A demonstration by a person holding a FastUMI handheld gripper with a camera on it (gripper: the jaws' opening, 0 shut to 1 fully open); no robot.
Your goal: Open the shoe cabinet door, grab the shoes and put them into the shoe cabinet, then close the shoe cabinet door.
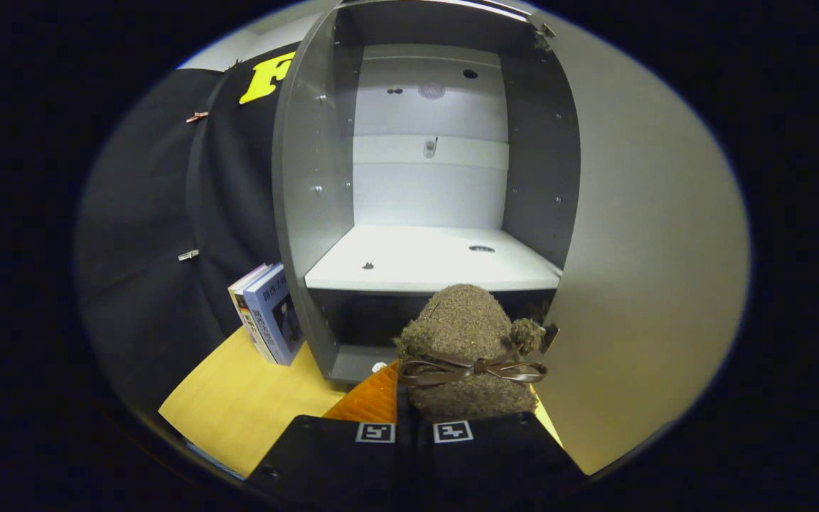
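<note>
A fuzzy brown shoe [468,352] with a dark ribbon bow sits in my gripper [413,427], whose fingers are closed together on its heel end, toe pointing ahead. Just beyond the toe stands the grey shoe cabinet [310,178], its door [644,270] swung wide open on the right. A white shelf [431,259] crosses the cabinet at about the height of the shoe's toe, with a dark lower compartment [360,323] under it. The shoe hides part of that lower opening.
Two books [267,320] lean upright against the cabinet's left wall on the yellow wooden table [239,405]. An orange ribbed object [370,402] lies just left of the shoe. Black cloth hangs at the left.
</note>
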